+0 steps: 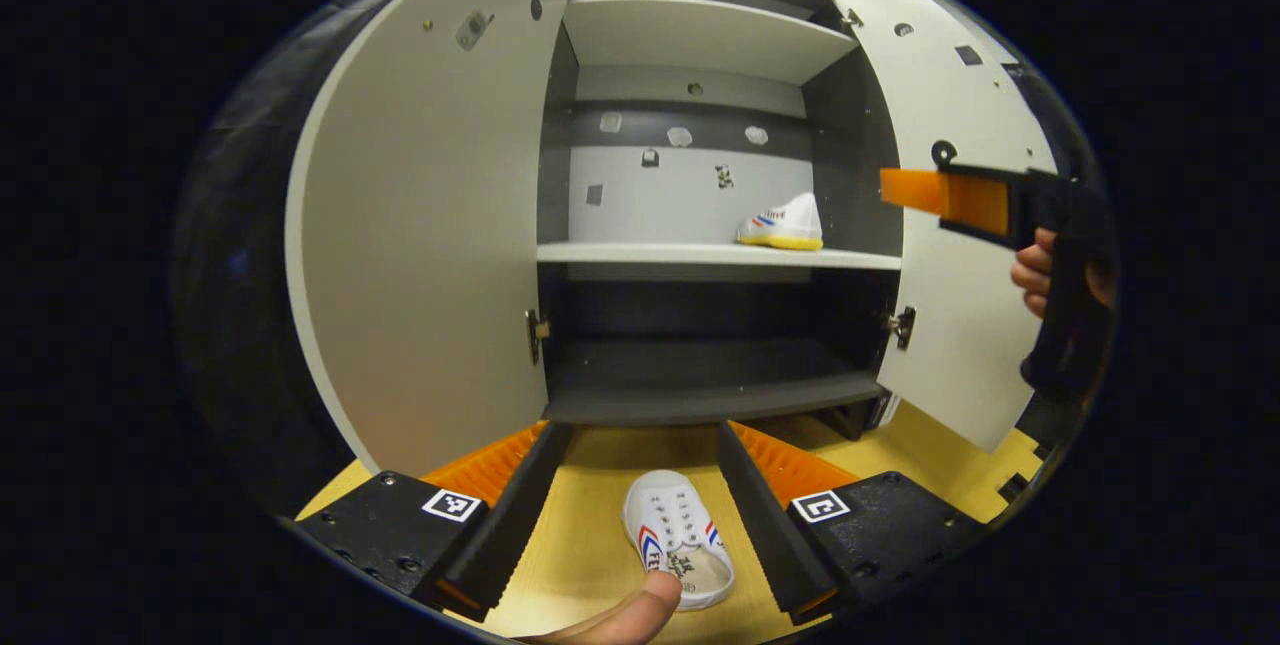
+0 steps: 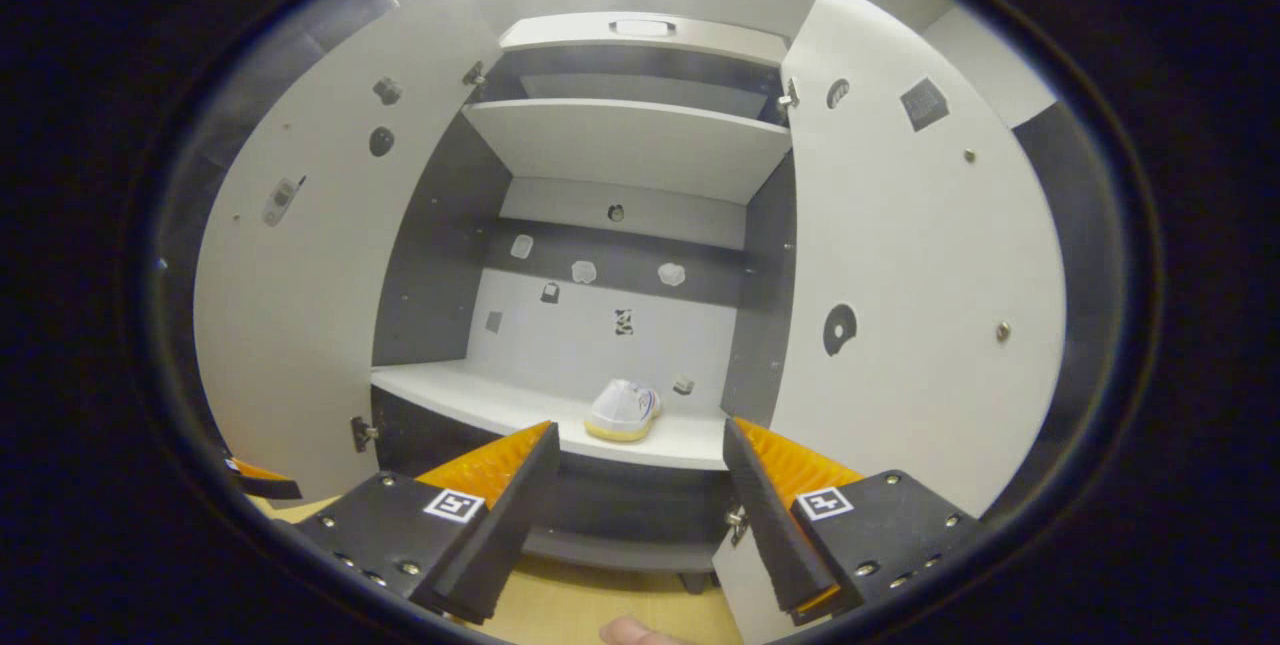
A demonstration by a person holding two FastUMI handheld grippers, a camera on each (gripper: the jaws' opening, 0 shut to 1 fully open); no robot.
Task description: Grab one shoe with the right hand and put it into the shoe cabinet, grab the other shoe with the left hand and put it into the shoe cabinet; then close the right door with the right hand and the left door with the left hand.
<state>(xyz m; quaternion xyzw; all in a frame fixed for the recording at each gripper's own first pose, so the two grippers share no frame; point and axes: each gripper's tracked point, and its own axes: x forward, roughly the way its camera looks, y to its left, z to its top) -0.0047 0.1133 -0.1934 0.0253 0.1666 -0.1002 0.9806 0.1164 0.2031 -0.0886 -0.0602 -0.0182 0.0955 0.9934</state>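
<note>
A fingertip is edging in at the bottom of the left gripper view as I am holding the left hand-held gripper spread wide over a white shoe lying on the pale wooden surface, between the fingers and untouched by either. Ahead, the shoe cabinet is standing with its left door and right door both swung open. The other shoe is sitting on the middle shelf, toward its right end. I am keeping the right hand-held gripper wide open and empty, facing that shelf; in the left gripper view it is showing beside the right door, a hand wrapped around it. Dark booth walls are surrounding the cabinet.
</note>
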